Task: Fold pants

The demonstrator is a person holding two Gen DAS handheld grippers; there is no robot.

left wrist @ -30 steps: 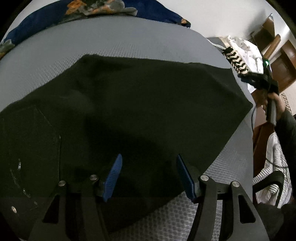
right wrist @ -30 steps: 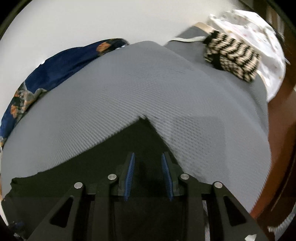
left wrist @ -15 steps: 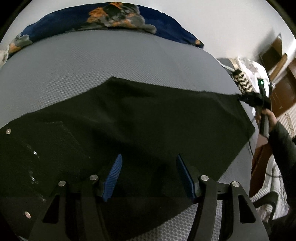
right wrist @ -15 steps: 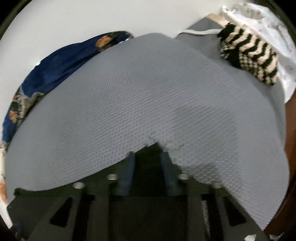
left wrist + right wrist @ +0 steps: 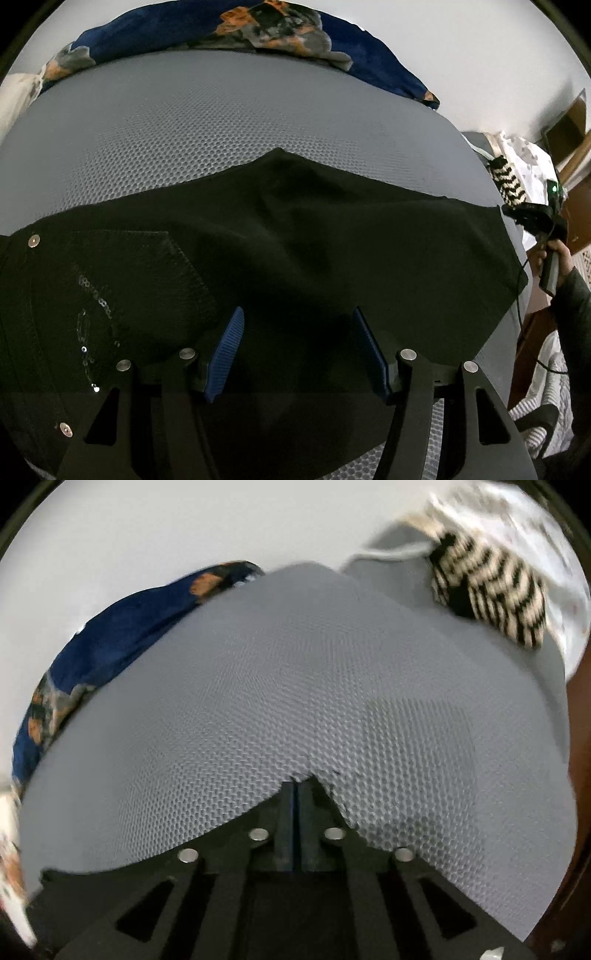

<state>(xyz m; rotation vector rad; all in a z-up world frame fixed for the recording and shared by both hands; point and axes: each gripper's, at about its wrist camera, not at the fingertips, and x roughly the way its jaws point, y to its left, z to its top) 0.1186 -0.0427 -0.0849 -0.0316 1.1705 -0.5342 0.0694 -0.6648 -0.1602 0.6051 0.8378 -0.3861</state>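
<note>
Black pants [image 5: 295, 240] lie spread on a grey mesh mattress [image 5: 221, 122], with a studded pocket at the left. My left gripper [image 5: 297, 350] hovers open just above the near part of the pants, nothing pinched between its blue pads. At the far right the right gripper [image 5: 508, 212], held by a hand [image 5: 554, 254], meets the pants' far corner. In the right wrist view that gripper [image 5: 295, 794] has its fingers almost together on the tip of the black cloth [image 5: 236, 830]. Its jaws are opening slightly, with the cloth between them.
A dark blue floral cloth [image 5: 258, 29] lies along the mattress's far edge by the white wall. A black-and-cream striped item [image 5: 487, 590] and white fabric [image 5: 535, 528] sit at the far right corner. Brown wooden furniture [image 5: 576, 125] stands beyond the right edge.
The right gripper went from open over the pants' corner to closed on it. In the left wrist view more bare mattress shows beyond the pants, whose right corner is drawn towards the right gripper.
</note>
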